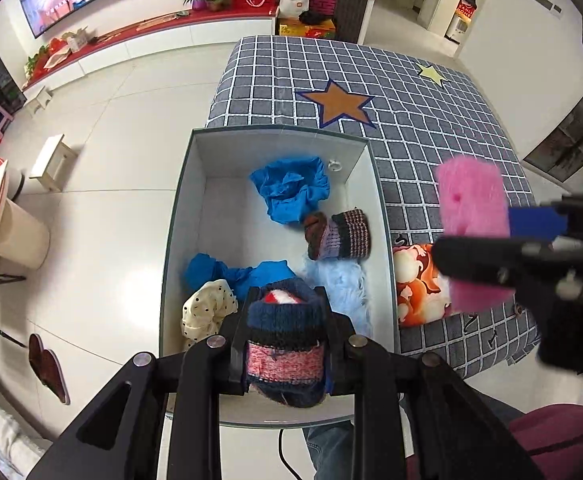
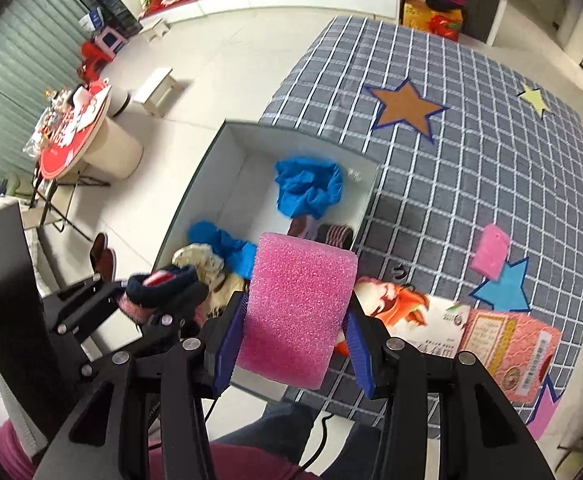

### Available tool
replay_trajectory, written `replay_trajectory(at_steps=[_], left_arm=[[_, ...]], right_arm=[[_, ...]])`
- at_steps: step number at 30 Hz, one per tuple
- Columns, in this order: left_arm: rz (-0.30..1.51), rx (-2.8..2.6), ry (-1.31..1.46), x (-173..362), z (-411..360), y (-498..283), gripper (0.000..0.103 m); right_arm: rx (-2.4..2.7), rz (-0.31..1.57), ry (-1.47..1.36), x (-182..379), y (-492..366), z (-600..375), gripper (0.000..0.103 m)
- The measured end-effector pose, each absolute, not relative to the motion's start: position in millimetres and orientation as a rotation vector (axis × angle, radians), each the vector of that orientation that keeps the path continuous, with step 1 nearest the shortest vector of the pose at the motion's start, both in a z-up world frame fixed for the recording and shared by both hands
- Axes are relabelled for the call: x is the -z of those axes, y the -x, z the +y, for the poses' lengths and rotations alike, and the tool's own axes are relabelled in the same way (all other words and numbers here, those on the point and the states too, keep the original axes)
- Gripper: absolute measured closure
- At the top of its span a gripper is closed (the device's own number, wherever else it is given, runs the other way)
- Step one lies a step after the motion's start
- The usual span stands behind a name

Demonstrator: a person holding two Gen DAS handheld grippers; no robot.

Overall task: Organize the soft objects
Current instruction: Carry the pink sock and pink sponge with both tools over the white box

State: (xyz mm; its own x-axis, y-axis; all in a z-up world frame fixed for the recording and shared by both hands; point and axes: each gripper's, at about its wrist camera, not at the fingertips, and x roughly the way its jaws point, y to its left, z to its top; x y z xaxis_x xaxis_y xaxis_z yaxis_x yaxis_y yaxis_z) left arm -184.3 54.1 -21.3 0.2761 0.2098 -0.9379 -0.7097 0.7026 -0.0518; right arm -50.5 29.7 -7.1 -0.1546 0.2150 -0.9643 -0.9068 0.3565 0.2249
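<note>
Pinching a knitted sock between its fingers, your left claw hangs over the near end of the open white box, which sits on the floor against the checked mat. Your right claw is clamped on a pink sponge, held upright above the box's right edge where it meets the mat. Inside the box lie two blue cloths, a striped knit sock, a pale blue fluffy piece and a dotted cream cloth; a second, smaller pink sponge rests on the mat, well apart.
</note>
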Motion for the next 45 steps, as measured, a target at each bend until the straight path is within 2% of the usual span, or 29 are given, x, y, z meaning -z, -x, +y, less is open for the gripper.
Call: replay_trajectory(at_steps=[11,39,43,45], left_arm=[[1.146,-0.649,0.532,26.4,56.3,180.3,0.076],[1.189,-0.650,0.591,40.7,65.7,181.6,0.075],[1.189,-0.670,0.600,41.6,66.9,183.8,0.073],[1.177,-0.680,0.605,40.0,67.6,185.6,0.064]], right_arm=[[-1.097,1.421,0.675,14.6,43.6,26.0,0.055],[-1.126,1.413,0.694,12.5,48.6,30.9,0.055],[-1.138,1.404,0.709,13.5,49.3,39.1,0.055],[-1.142,1.397,0.712,13.6,48.8,44.4,0.055]])
